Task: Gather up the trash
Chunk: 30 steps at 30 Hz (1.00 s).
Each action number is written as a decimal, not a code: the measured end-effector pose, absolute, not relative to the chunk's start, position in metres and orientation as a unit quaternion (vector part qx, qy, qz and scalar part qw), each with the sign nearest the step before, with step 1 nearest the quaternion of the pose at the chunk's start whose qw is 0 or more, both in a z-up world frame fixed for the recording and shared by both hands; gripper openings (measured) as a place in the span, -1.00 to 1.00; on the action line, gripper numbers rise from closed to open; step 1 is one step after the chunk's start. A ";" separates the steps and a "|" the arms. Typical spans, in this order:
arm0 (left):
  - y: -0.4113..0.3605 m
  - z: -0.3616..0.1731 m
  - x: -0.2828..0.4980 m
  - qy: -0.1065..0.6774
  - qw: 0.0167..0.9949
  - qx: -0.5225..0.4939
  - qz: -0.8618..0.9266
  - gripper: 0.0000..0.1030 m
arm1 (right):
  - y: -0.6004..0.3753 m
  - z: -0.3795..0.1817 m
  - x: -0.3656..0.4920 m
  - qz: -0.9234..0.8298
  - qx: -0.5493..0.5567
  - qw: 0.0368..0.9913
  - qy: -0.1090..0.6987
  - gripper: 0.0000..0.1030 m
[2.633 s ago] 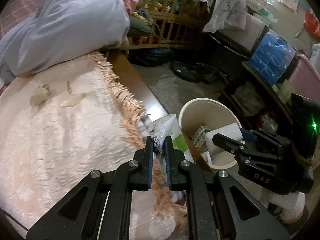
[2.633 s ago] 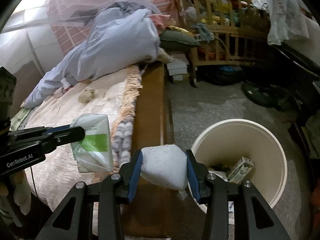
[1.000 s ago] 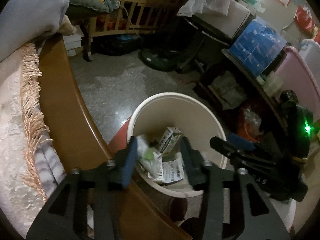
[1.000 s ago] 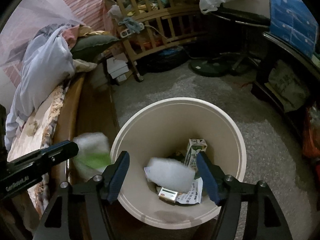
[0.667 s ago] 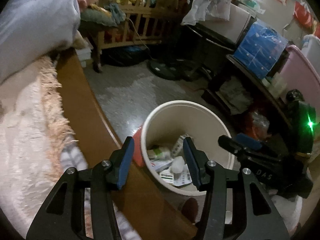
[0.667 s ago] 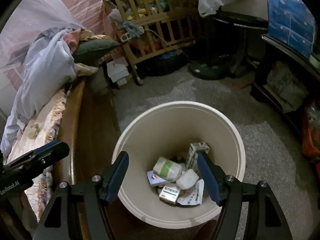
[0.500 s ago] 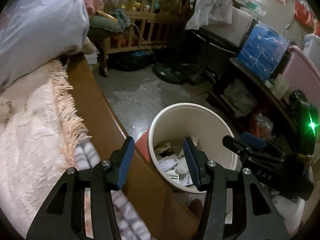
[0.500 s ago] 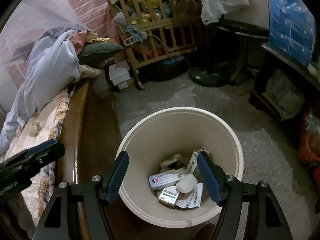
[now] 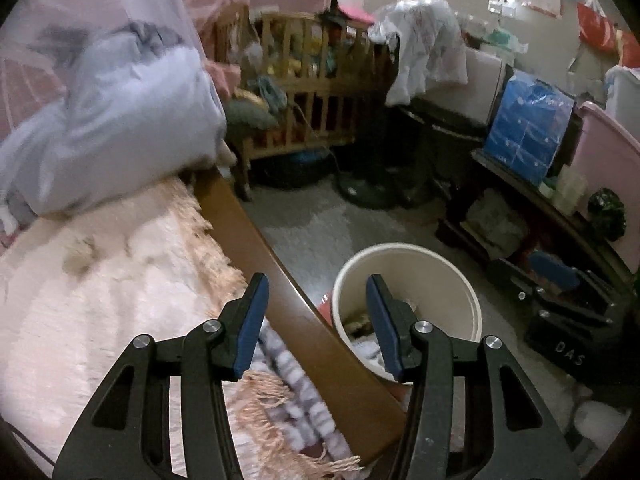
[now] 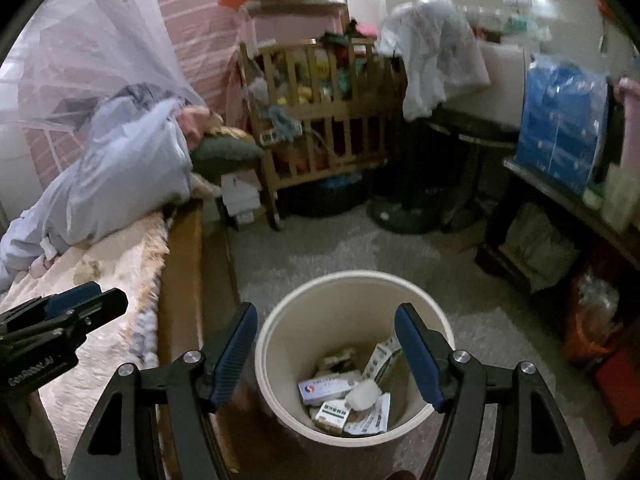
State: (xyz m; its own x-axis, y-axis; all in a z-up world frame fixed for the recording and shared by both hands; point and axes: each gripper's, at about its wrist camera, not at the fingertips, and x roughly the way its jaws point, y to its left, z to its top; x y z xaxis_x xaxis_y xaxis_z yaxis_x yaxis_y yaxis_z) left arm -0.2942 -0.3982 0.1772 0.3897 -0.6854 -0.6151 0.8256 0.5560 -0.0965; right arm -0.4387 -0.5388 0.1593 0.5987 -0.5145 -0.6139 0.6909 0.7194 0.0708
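Two handheld grippers are hovering beside a bed in a cluttered bedroom, both with jaws spread wide and holding nothing. The right gripper point(image 10: 326, 350) is hanging directly above a cream wastebasket point(image 10: 280, 328) that is standing on the grey floor point(image 10: 332, 248) just beside the wooden bed frame point(image 10: 180, 264). Inside the wastebasket, trash is lying in a heap: a white and blue medicine box point(image 10: 324, 388), a green-labelled box point(image 10: 332, 414), a small carton point(image 10: 382, 356) leaning against the inner wall, a white crumpled wad point(image 10: 366, 394) and printed paper point(image 10: 372, 420). The left gripper point(image 9: 316, 316) is pointing over the bed's edge, its left finger above the fringed pink bedspread point(image 9: 92, 320) and its right finger in front of the wastebasket point(image 9: 404, 252); in the right wrist view it is showing at the left edge, over the bed. Two small crumpled scraps point(image 9: 80, 258) are resting on the bedspread, well apart from the wastebasket, though blur is hiding what they are. A pale blue quilt point(image 9: 112, 128) is piled at the head of the bed, and a wooden crib point(image 10: 320, 120) is standing against the far wall.
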 end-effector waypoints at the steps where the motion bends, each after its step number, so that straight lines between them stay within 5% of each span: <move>1: -0.394 0.181 -0.296 0.302 0.830 0.113 -0.455 -0.05 | -0.534 0.166 -0.440 -0.342 0.148 0.884 0.283 0.34; 30: -0.347 0.222 -0.311 0.250 0.847 0.087 -0.462 -0.05 | -0.471 0.224 -0.459 -0.366 0.097 0.899 0.222 0.54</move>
